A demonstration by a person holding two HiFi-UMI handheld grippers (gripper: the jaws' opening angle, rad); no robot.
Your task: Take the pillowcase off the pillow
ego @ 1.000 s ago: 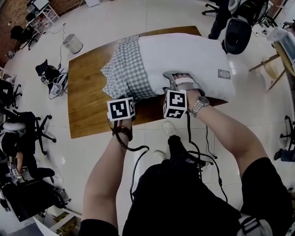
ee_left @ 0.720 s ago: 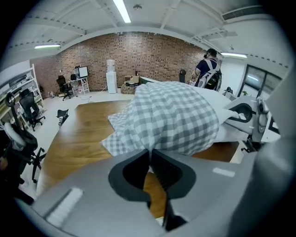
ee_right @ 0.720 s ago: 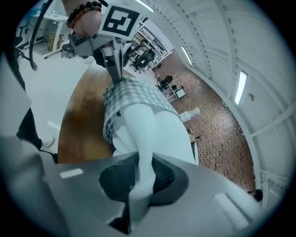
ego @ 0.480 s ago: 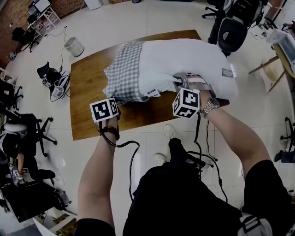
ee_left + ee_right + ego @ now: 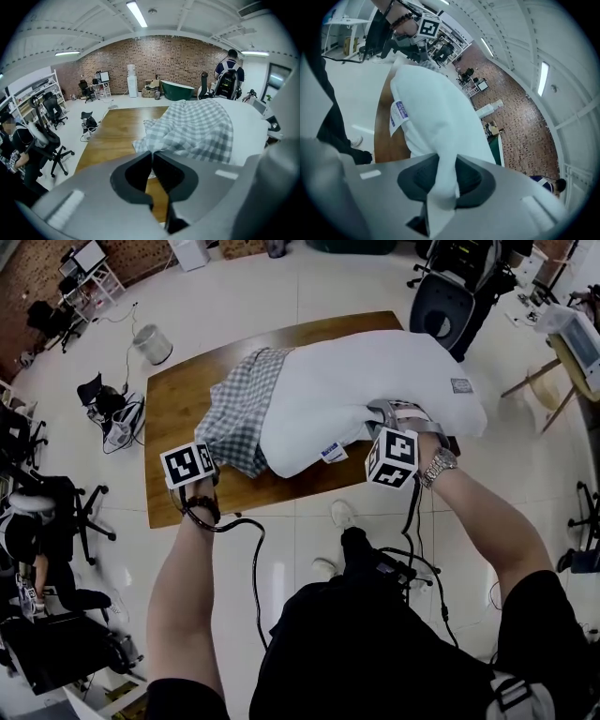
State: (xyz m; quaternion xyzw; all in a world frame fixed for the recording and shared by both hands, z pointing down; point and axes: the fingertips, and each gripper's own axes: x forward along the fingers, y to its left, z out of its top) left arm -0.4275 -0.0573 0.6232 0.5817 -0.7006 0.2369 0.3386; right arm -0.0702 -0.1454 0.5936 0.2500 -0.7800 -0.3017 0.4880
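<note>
Left tongs [image 5: 151, 154] pinch the grey-checked fabric pillowcase [image 5: 242, 409], bunched at the left end of the long white pillow [image 5: 375, 367]. Right tongs [image 5: 443, 173], just eased slightly, clamp the pillow's near edge.

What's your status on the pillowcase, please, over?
Left gripper shut on checked pillowcase edge. Right gripper pinching white pillow, jaws just eased slightly. Pillowcase mostly off; nothing in the way.

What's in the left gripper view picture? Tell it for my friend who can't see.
The left tongs, shut, pinch the edge of a checked pillowcase bunched on a wooden table, with the white pillow at its right. Behind are office chairs and a brick wall.
</note>
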